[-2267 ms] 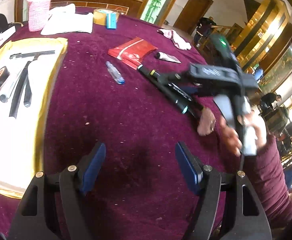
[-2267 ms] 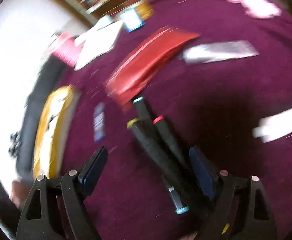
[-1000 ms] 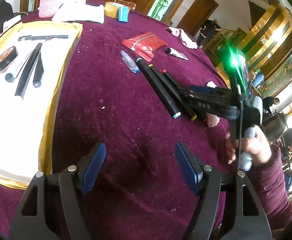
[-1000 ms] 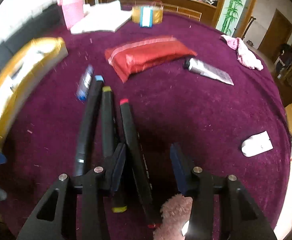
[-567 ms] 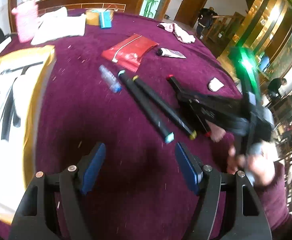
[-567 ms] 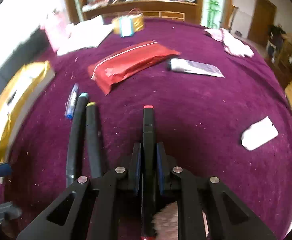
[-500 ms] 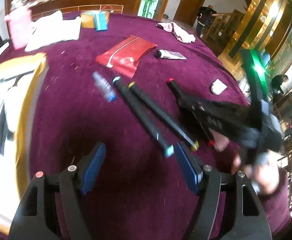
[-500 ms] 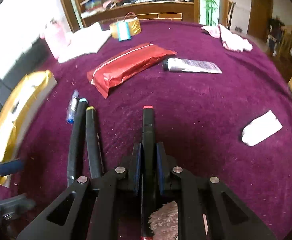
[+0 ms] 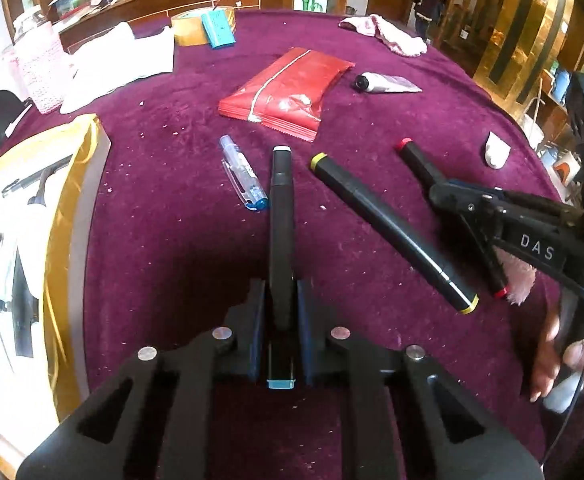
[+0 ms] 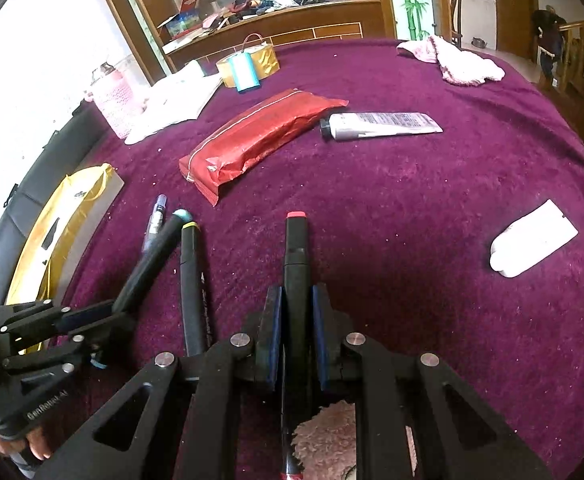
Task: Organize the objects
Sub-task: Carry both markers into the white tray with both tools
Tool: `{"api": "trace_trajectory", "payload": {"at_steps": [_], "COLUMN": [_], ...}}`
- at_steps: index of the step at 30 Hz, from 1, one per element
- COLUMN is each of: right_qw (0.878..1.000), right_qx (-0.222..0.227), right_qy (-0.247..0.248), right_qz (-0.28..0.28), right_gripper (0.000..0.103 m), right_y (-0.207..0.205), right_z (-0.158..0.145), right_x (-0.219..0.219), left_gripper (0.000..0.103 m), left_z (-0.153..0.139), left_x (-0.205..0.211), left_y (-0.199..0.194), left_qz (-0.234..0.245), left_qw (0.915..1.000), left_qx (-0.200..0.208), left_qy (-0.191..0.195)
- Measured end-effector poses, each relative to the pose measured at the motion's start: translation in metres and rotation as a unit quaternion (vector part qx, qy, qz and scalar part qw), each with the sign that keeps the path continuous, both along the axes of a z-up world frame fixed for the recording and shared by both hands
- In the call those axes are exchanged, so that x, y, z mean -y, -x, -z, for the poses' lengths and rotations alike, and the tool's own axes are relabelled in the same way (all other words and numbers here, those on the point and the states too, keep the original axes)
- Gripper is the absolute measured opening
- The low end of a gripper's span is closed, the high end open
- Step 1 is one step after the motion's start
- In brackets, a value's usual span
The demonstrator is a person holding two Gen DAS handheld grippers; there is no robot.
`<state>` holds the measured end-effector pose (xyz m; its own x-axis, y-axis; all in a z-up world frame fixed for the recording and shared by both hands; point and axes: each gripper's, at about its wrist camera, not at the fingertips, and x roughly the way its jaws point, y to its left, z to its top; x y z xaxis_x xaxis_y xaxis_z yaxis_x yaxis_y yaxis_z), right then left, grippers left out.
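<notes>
While the long black marker with blue end caps (image 9: 280,240) is pointing away along the purple velvet tablecloth (image 9: 163,240), the left gripper (image 9: 279,316) is clamping it between its blue pads near the marker's near end. To the right, the right gripper (image 10: 296,320) is squeezing a second black marker with red end caps (image 10: 296,264) in the same way, its red tip pointing toward the far side. Between them, a black marker with yellow end caps (image 9: 392,228) is lying free on the cloth, slanting from far left to near right. Just left of the blue-capped marker, a clear pen with a blue tip (image 9: 243,176) is resting on the cloth. Farther away, a flat red foil packet (image 9: 287,92) is lying beside a silver squeeze tube with a black cap (image 9: 388,84). At the left edge, a white tray with a gold rim (image 9: 87,168) is holding dark tools.
</notes>
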<state>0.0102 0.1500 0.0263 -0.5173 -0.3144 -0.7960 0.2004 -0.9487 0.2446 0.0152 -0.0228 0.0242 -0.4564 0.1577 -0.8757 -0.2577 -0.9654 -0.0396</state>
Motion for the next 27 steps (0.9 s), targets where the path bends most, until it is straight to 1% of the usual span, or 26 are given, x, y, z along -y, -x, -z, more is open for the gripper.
{"api": "trace_trajectory", "payload": {"at_steps": [3, 6, 7, 9, 11, 12, 13, 15, 19, 22, 24, 27], "right_qw": [1.000, 1.000, 1.000, 1.000, 0.999, 0.999, 1.000, 1.000, 0.999, 0.998, 0.997, 0.995], "right_qx": [-0.004, -0.007, -0.009, -0.012, -0.014, -0.014, -0.014, -0.015, -0.030, -0.032, -0.030, -0.033], "right_qy": [-0.004, -0.005, -0.008, -0.023, -0.031, -0.030, -0.025, -0.008, 0.017, 0.049, 0.071, 0.088], "right_qz": [0.002, 0.004, 0.003, -0.002, -0.003, -0.003, -0.004, -0.005, 0.005, 0.009, 0.001, -0.017], "right_gripper": [0.013, 0.013, 0.013, 0.013, 0.013, 0.013, 0.013, 0.013, 0.013, 0.013, 0.013, 0.013], "right_y": [-0.001, -0.002, -0.002, -0.003, -0.004, -0.005, -0.005, -0.007, -0.012, -0.018, -0.021, -0.026], "right_z": [0.000, 0.001, 0.001, 0.000, -0.001, -0.001, -0.001, -0.003, -0.016, -0.029, -0.040, -0.057], "right_x": [0.001, 0.002, 0.002, 0.006, 0.008, 0.008, 0.007, 0.007, 0.005, 0.004, 0.009, 0.026], "left_gripper": [0.013, 0.013, 0.013, 0.013, 0.012, 0.012, 0.012, 0.012, 0.013, 0.013, 0.013, 0.013], "left_z": [0.001, 0.004, 0.005, 0.007, 0.006, 0.003, 0.001, -0.007, -0.032, -0.050, -0.061, -0.071], "left_x": [-0.011, -0.028, -0.031, -0.033, -0.027, -0.019, -0.013, -0.005, 0.024, 0.048, 0.066, 0.093], "left_y": [0.004, 0.006, 0.006, 0.007, 0.006, 0.003, -0.001, -0.008, -0.029, -0.044, -0.054, -0.066], "left_qz": [0.002, 0.013, 0.016, 0.022, 0.022, 0.020, 0.017, 0.013, -0.003, -0.016, -0.026, -0.044], "left_qw": [0.9998, 0.9980, 0.9969, 0.9957, 0.9967, 0.9978, 0.9979, 0.9972, 0.9940, 0.9907, 0.9884, 0.9858], "left_qx": [-0.010, -0.043, -0.058, -0.071, -0.069, -0.063, -0.062, -0.073, -0.096, -0.111, -0.118, -0.123], "left_qy": [0.018, 0.045, 0.050, 0.054, 0.036, 0.013, 0.001, -0.012, -0.052, -0.077, -0.092, -0.106]}}
